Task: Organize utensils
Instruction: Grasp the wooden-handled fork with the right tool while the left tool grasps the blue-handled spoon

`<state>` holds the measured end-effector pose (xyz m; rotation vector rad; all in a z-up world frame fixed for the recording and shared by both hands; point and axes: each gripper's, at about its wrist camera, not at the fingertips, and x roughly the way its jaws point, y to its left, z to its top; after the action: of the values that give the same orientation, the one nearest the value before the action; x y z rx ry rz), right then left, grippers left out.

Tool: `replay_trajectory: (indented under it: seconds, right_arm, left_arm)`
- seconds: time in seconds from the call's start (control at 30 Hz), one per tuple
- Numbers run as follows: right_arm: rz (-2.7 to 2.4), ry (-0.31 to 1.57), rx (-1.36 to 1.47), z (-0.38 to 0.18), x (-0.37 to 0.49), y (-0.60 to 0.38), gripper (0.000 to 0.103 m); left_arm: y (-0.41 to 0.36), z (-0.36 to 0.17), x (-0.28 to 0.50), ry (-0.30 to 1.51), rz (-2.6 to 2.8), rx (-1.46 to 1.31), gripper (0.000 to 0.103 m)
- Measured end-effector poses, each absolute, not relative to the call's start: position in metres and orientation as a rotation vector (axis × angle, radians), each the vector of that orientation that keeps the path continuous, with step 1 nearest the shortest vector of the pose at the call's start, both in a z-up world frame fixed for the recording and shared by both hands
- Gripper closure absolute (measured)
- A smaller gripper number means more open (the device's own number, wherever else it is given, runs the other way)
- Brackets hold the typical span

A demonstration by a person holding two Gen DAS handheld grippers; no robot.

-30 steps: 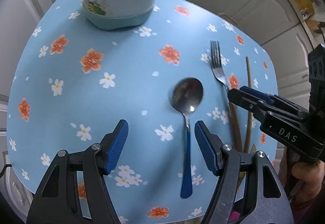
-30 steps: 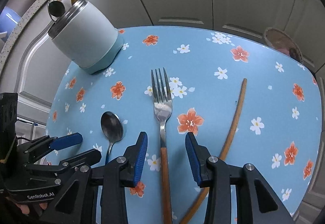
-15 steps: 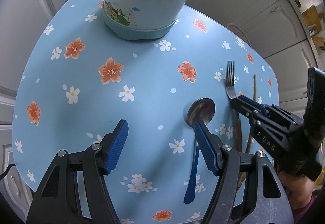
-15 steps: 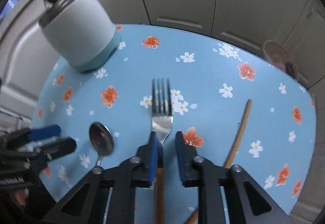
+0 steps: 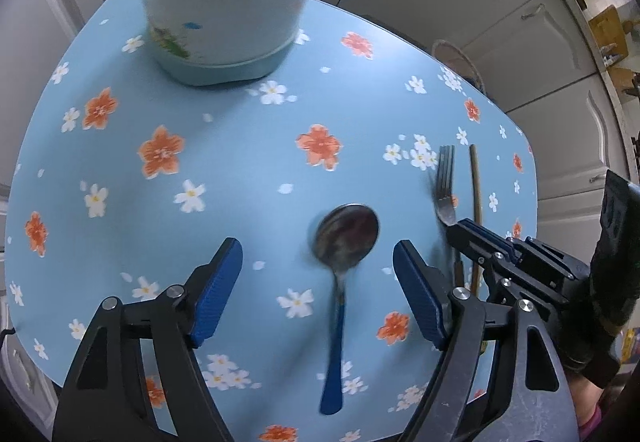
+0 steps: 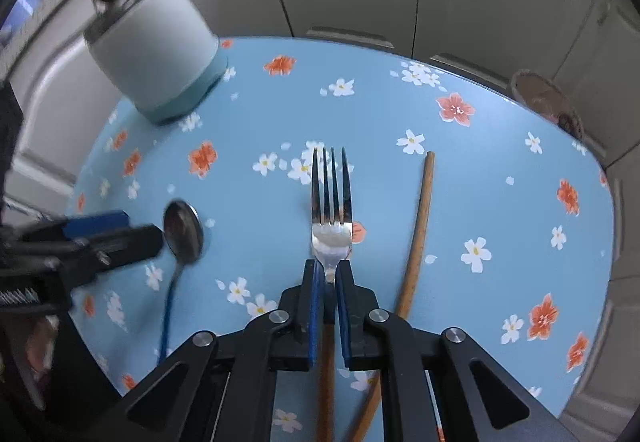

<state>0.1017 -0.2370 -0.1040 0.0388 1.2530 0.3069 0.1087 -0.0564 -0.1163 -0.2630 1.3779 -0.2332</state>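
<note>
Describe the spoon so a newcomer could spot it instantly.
On the blue flowered table, look left of the fork that the right gripper pinches. The spoon lies flat there, bowl toward the white holder. It alone has a round bowl and a blue handle.

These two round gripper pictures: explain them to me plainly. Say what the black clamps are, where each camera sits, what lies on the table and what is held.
The black clamps are hand-held grippers, one in each of a person's hands, with a fisheye camera on each looking along its blue-padded fingers. The left camera shows the left gripper open above a blue-handled spoon. The right camera shows the right gripper closed on the neck of a wooden-handled fork. Both utensils lie on a blue flowered table, along with a single wooden chopstick beside the fork. A white holder at the far side already has utensils standing in it.
</note>
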Motion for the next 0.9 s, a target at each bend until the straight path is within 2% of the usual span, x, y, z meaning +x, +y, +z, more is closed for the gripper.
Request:
replay_trajectory:
  seconds: [0.3, 0.5, 0.6, 0.77, 0.83, 0.9]
  right_arm:
    - [0.315, 1.239, 0.065, -0.096, 0.106, -0.244, 0.095]
    - [0.308, 1.254, 0.129, -0.103, 0.104, -0.256, 0.091]
    - [0.303, 1.258, 0.143, -0.104, 0.102, -0.259, 0.085]
    - [0.313, 1.257, 0.153, -0.101, 0.097, -0.264, 0.085]
    - [0.316, 1.257, 0.160, -0.100, 0.096, -0.265, 0.084]
    - [0.321, 1.255, 0.164, -0.099, 0.095, -0.265, 0.084]
  left_arm:
    - [-0.075, -0.124, 0.113, 1.366, -0.196, -0.186, 0.025]
    - [-0.075, -0.122, 0.113, 1.360, -0.191, -0.214, 0.025]
    - [-0.081, -0.123, 0.113, 1.362, -0.176, -0.177, 0.025]
    - [-0.091, -0.127, 0.109, 1.346, -0.137, -0.120, 0.027]
    - [-0.094, -0.126, 0.108, 1.326, -0.122, -0.088, 0.037]
    - [-0.101, -0.125, 0.107, 1.305, -0.132, -0.048, 0.063]
